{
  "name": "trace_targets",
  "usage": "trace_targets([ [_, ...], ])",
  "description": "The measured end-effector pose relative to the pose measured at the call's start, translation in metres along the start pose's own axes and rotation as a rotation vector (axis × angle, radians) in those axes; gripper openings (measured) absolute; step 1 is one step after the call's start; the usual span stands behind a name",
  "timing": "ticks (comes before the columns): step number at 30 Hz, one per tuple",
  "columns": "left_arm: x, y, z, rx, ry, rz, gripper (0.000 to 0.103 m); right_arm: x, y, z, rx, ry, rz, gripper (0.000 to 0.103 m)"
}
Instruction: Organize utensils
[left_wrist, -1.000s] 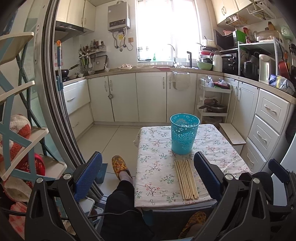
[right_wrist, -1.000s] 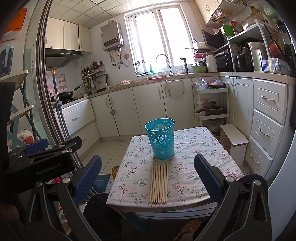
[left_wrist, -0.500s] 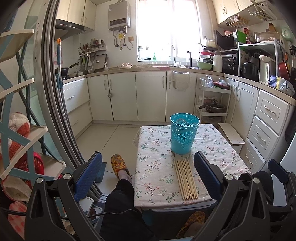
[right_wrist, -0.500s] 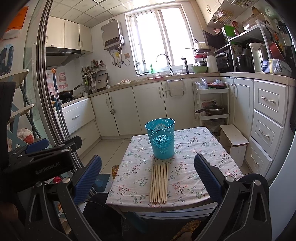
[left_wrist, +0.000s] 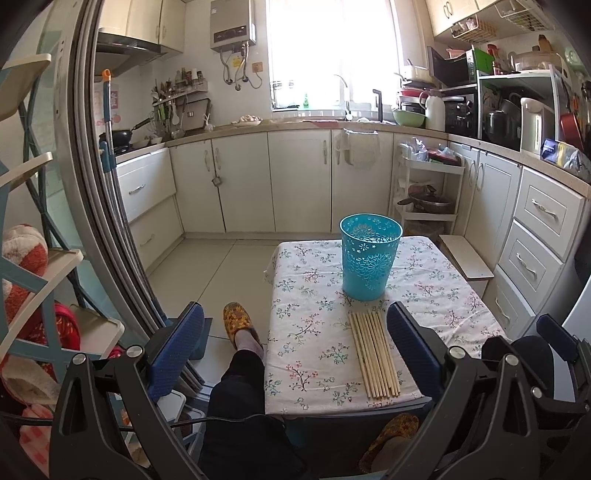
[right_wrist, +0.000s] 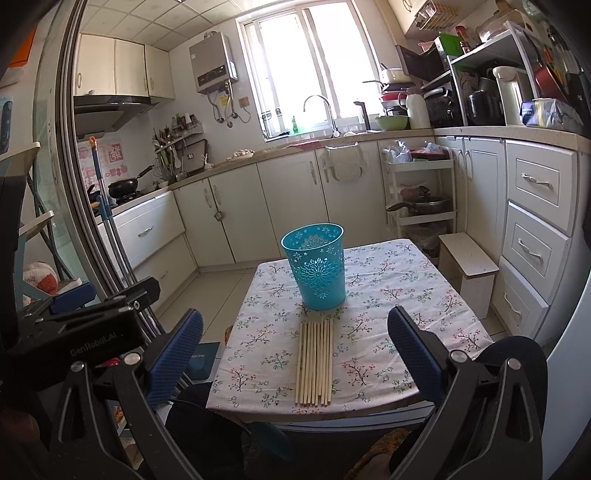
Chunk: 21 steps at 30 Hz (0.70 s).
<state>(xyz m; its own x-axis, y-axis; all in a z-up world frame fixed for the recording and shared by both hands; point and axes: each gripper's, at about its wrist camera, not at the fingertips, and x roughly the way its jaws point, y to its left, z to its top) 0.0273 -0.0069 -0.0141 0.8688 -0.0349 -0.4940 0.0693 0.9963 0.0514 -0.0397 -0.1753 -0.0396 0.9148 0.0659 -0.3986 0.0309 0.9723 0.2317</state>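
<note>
- Ten or so pale wooden chopsticks (right_wrist: 314, 363) lie side by side in a flat row on the small table with the floral-print cloth (right_wrist: 388, 295), their far tips just short of the base of the turquoise perforated plastic cup (right_wrist: 316, 269); the exact count cannot be read.
- Turquoise cup: upright at mid-table, and nothing shows above its rim or through its openwork in either view, so it is judged to hold no utensils yet.
- Left gripper (left_wrist: 293, 345): blue-padded fingers spread wide, holding nothing, raised short of the table's near edge and offset toward its left side, above the person's dark-trousered leg (left_wrist: 242, 387) and patterned yellow slipper (left_wrist: 238, 319).
- Right gripper (right_wrist: 293, 352): fingers likewise spread wide and empty, framing the chopstick row from above and behind, apart from it.
- Progress: judged at the very start; no chopstick is lifted or placed.
- Remaining: every chopstick is left to be gripped, raised and stood in the cup; the right gripper is the better aligned for a first pick.
</note>
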Motion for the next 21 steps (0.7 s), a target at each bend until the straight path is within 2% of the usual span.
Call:
trace_targets([
  [21, 0.029, 0.013, -0.002, -0.051, 0.034, -0.017, 0.095, 0.028, 0.006, 0.000, -0.011, 0.037, -0.027, 0.096],
])
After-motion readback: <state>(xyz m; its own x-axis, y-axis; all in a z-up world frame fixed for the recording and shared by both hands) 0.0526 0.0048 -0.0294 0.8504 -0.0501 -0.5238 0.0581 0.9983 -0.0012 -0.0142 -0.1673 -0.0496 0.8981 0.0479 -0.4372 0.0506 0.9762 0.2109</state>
